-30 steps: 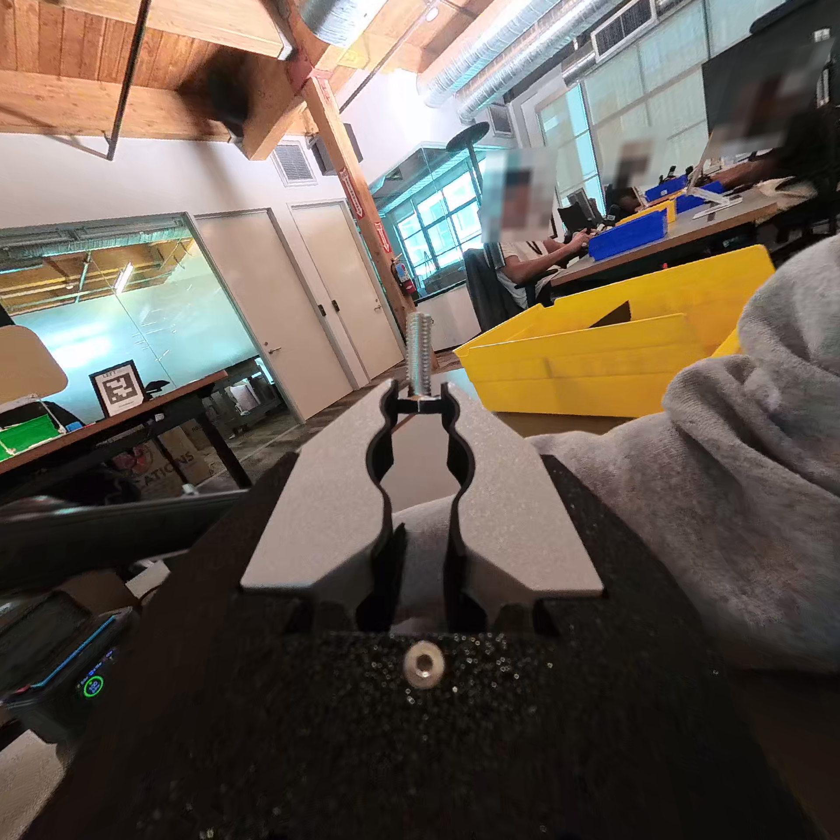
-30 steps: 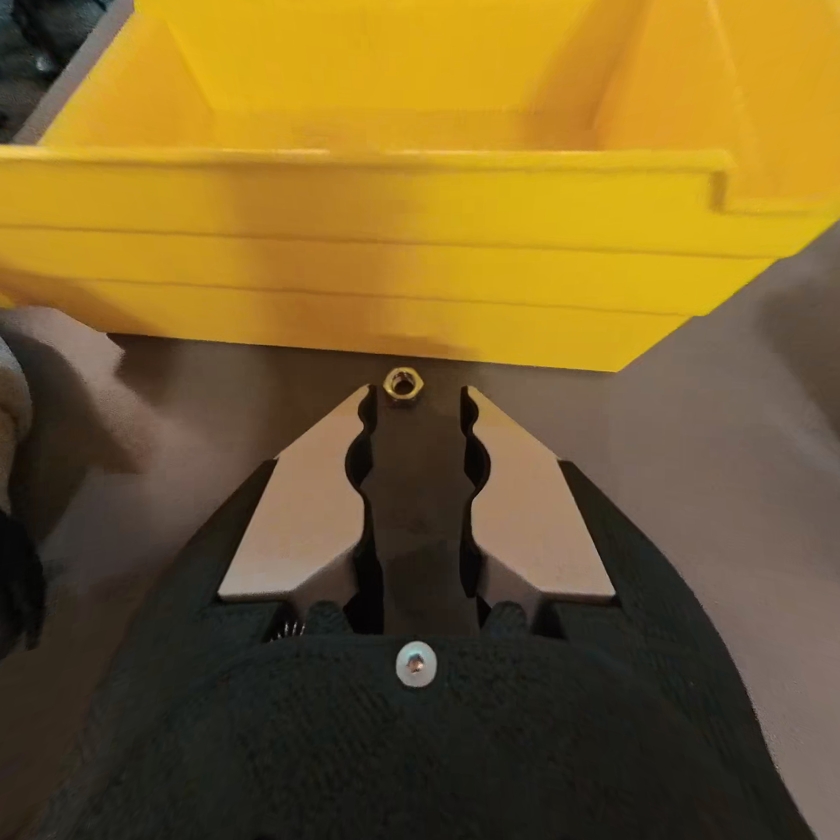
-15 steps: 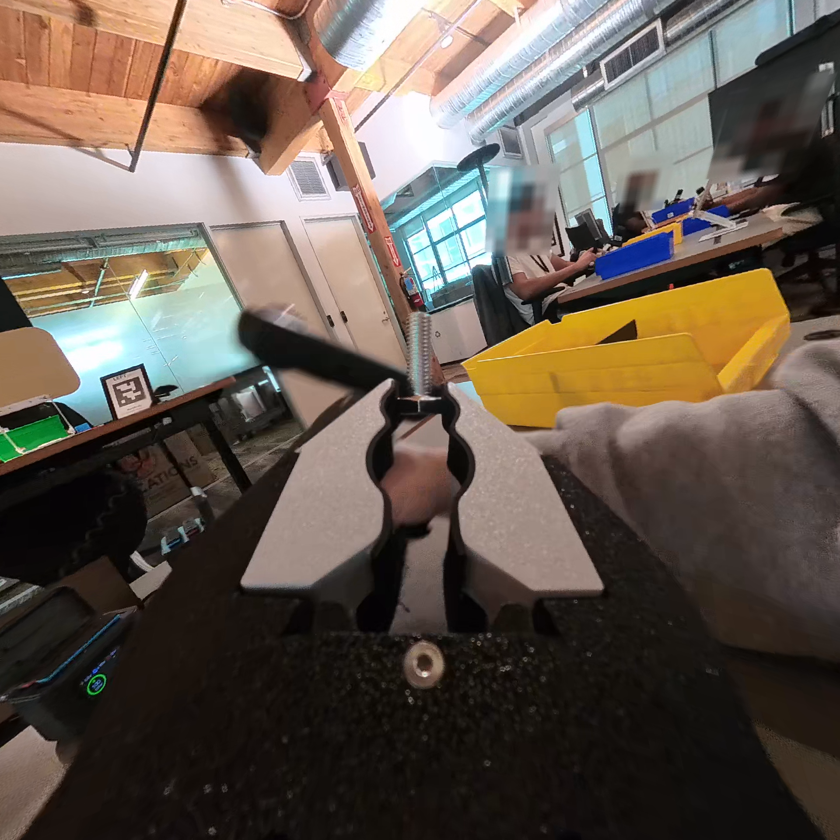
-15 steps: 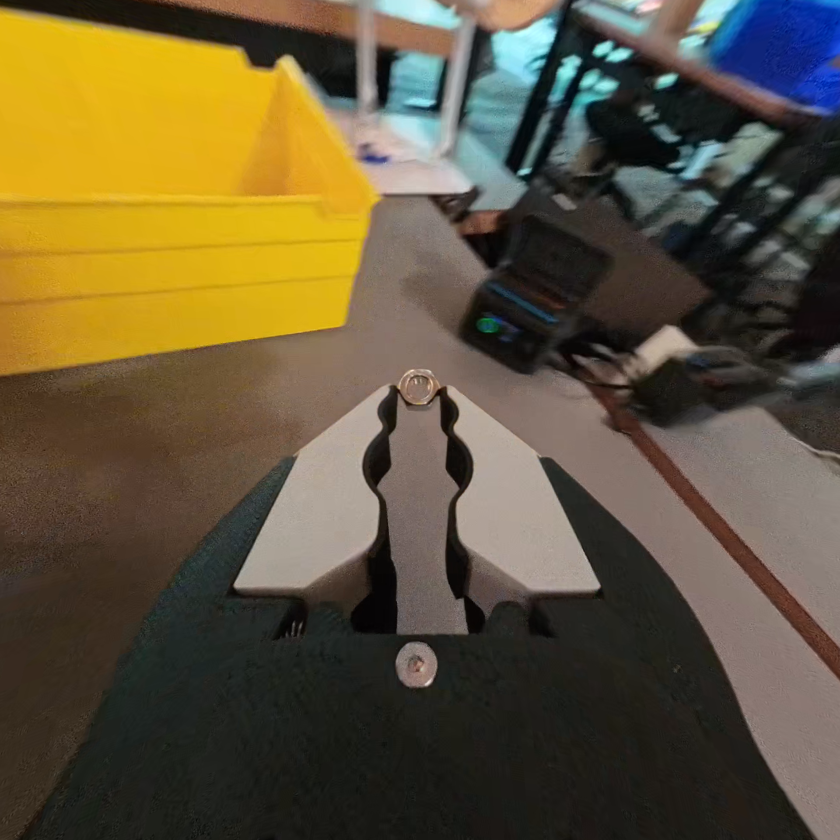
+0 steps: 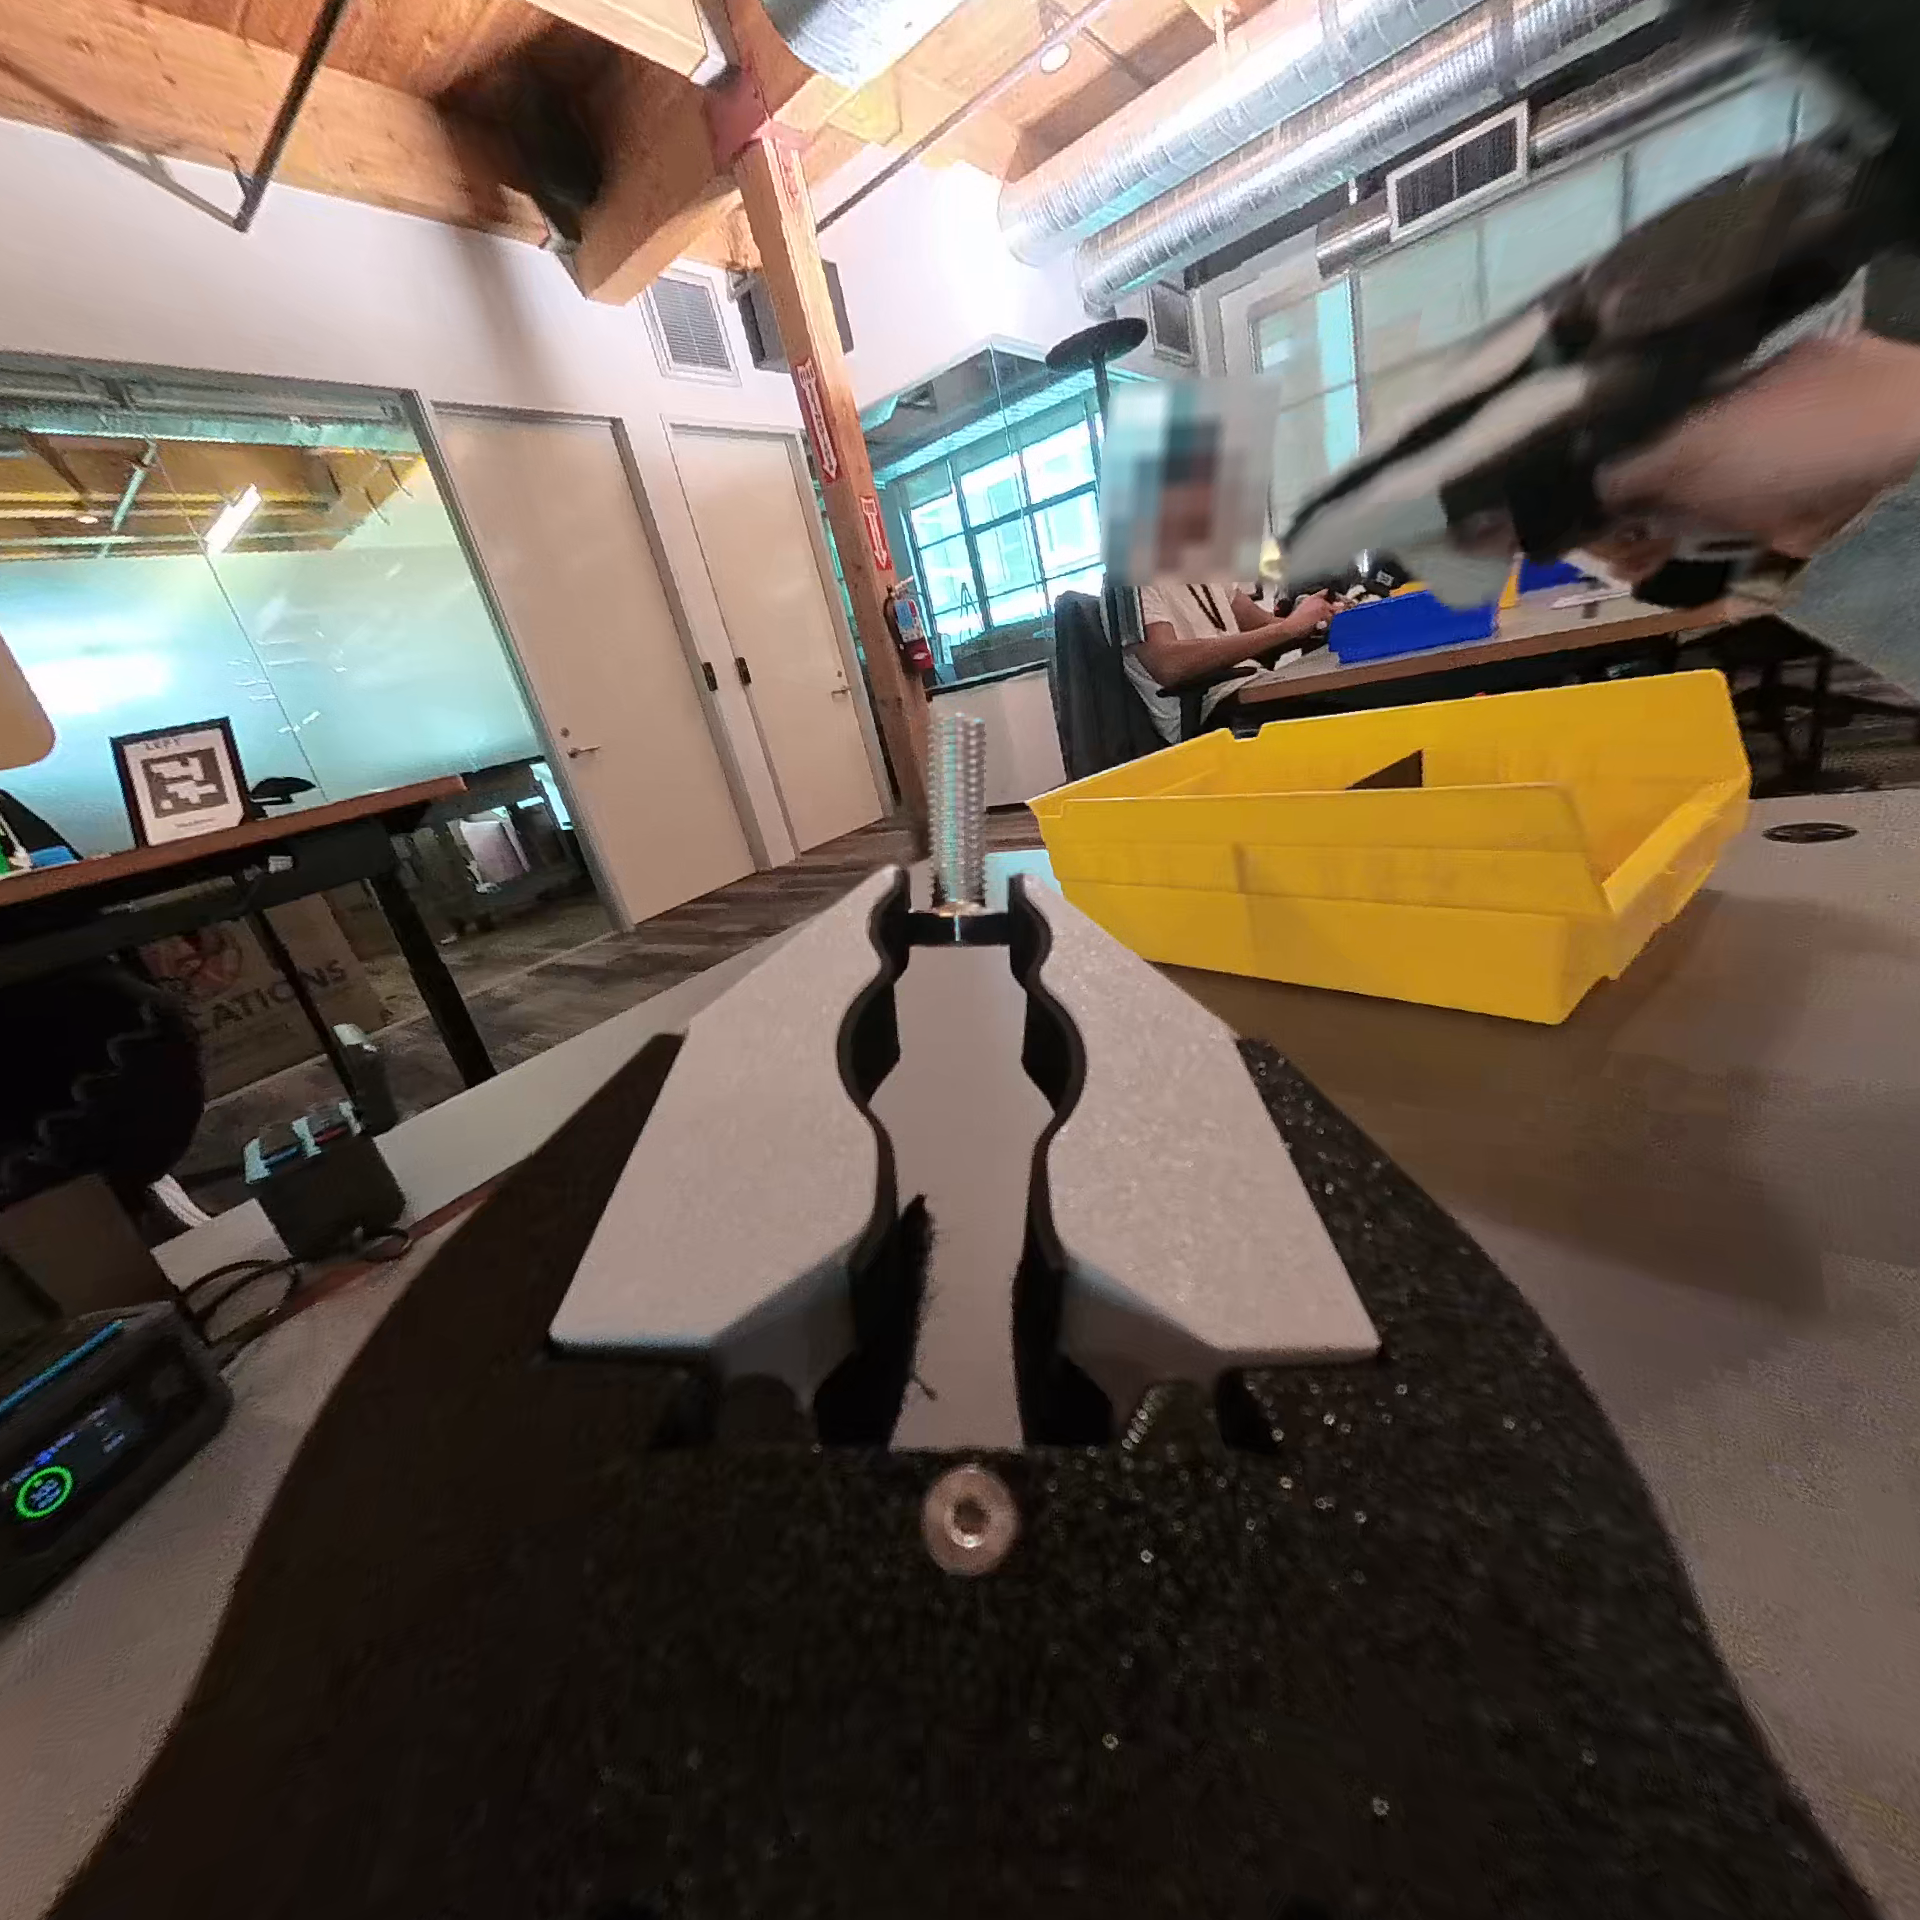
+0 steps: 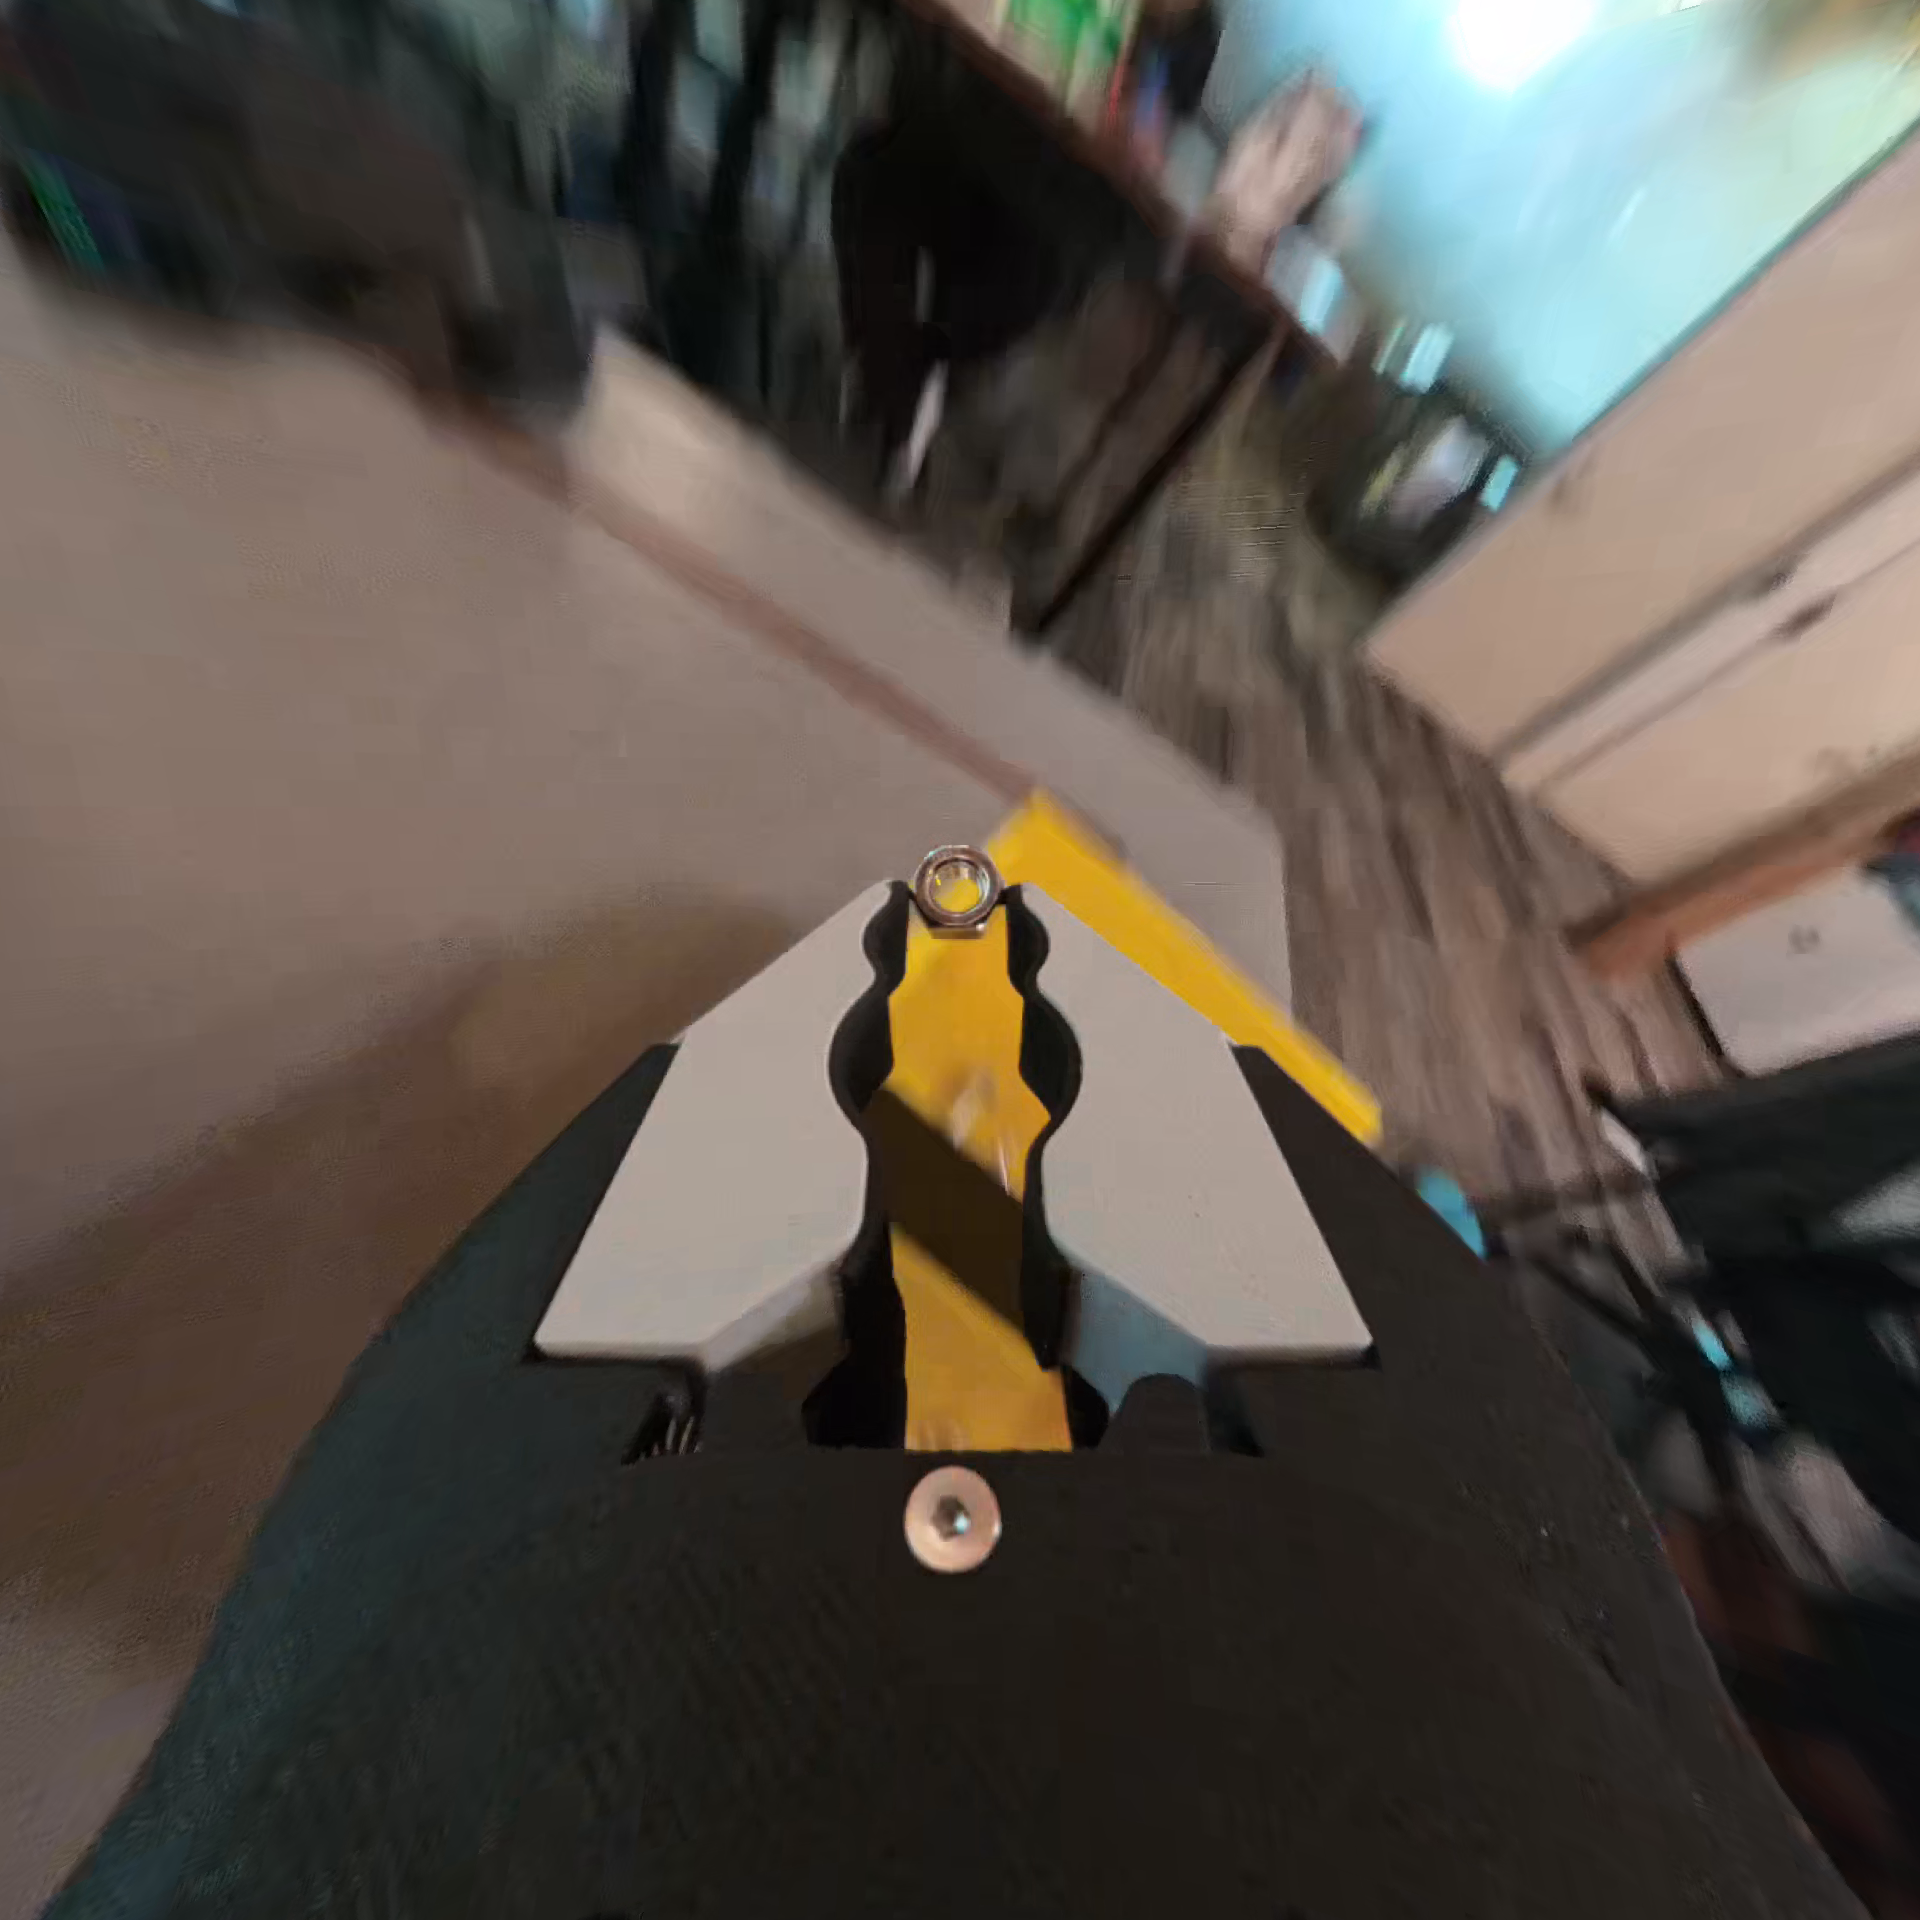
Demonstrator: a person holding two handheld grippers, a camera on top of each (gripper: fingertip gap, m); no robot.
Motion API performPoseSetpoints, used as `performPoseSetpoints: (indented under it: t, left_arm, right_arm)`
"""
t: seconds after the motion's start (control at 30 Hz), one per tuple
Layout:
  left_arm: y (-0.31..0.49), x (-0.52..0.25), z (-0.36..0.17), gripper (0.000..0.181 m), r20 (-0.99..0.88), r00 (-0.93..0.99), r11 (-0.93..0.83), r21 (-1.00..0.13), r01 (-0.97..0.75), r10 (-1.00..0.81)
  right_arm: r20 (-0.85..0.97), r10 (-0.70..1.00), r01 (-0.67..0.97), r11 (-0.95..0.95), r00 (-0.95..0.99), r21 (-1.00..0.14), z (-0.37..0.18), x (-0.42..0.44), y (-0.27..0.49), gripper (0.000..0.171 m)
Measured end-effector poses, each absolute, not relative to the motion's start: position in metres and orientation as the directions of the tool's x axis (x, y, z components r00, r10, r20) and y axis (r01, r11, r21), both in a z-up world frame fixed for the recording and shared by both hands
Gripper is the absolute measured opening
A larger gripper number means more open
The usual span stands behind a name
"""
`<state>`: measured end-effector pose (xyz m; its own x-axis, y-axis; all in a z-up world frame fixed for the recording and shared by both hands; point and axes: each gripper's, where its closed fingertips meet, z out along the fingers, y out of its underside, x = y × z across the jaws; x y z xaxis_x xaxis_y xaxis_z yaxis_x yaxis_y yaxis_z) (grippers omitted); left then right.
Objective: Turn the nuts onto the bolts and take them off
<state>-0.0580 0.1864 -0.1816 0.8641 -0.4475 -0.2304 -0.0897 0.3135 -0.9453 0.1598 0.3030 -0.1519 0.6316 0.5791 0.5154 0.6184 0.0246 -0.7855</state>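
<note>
In the left wrist view, the left gripper (image 5: 958, 914) is sitting at the centre of the frame, clamping the head of a bolt (image 5: 957, 805) between its tips so that the threaded shank is pointing straight up. To the right of it, a yellow bin (image 5: 1392, 883) is resting on the desk (image 5: 1662, 1143). In the upper right of the frame, the right gripper (image 5: 1351, 520) is showing as a blurred shape, well apart from the bolt and above it.

In the right wrist view, the right gripper (image 6: 956, 904) is pinching a small hex nut (image 6: 956, 894) at its very tips in mid-frame, with the bore facing the camera. The yellow bin (image 6: 1174, 966) is lying behind and below the fingers; everything else is smeared, so the nut's tilt is probably level but hard to confirm.

To do the joining well, the person should be bringing the nut's bore squarely over the shank tip, keeping the two axes in line, and starting the turn lightly to avoid cross-threading.
</note>
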Motion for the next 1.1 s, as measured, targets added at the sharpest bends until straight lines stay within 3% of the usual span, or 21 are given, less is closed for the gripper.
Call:
performPoseSetpoints:
  t: [0.07,0.13,0.3,0.33,0.47,0.57,0.63,0.7,0.83,0.93,1.1]
  left_arm:
    - [0.187,-0.055,-0.184,0.016,-0.231,0.858,0.304,-0.948,-0.093,-0.458]
    - [0.187,-0.052,-0.185,0.016,-0.234,0.85,0.299,-0.949,-0.095,-0.473]
    - [0.187,-0.046,-0.19,0.016,-0.237,0.833,0.28,-0.954,-0.104,-0.499]
    - [0.187,-0.045,-0.191,0.016,-0.238,0.831,0.276,-0.955,-0.106,-0.504]
    - [0.186,-0.042,-0.194,0.016,-0.245,0.824,0.272,-0.955,-0.115,-0.512]
    - [0.185,-0.04,-0.193,0.016,-0.24,0.819,0.274,-0.956,-0.106,-0.521]
    - [0.185,-0.037,-0.194,0.016,-0.232,0.812,0.268,-0.958,-0.097,-0.535]
    - [0.183,-0.033,-0.195,0.016,-0.229,0.803,0.266,-0.96,-0.091,-0.551]
    - [0.179,-0.024,-0.198,0.016,-0.247,0.773,0.27,-0.957,-0.102,-0.585]
    - [0.175,-0.016,-0.2,0.016,-0.288,0.741,0.285,-0.949,-0.135,-0.606]
    - [0.171,-0.006,-0.206,0.016,-0.332,0.711,0.29,-0.939,-0.185,-0.62]
  right_arm:
    - [0.479,0.686,0.774,-0.198,0.547,-0.601,-0.219,0.204,0.31,0.017]
    - [0.418,0.75,0.829,-0.305,0.513,-0.469,-0.26,0.231,0.31,0.017]
    - [0.272,0.803,0.818,-0.399,0.53,-0.414,-0.301,0.242,0.316,0.017]
    - [0.258,0.802,0.81,-0.408,0.538,-0.421,-0.305,0.242,0.318,0.017]
    - [0.371,0.689,0.744,-0.376,0.623,-0.552,-0.271,0.241,0.331,0.051]
    - [0.407,0.61,0.615,-0.172,0.68,-0.77,-0.205,0.198,0.314,0.04]
    - [0.303,0.768,0.454,0.017,0.565,-0.891,-0.176,0.127,0.266,0.032]
    - [0.181,0.911,0.296,0.07,0.37,-0.953,-0.163,0.067,0.211,0.024]
    - [0.027,0.987,0.229,-0.01,0.158,-0.973,-0.175,0.003,0.163,0.026]
    - [-0.048,0.992,0.209,-0.072,0.119,-0.975,-0.184,-0.017,0.158,0.025]
    - [-0.138,0.989,0.155,-0.144,0.048,-0.977,-0.188,-0.026,0.154,0.008]
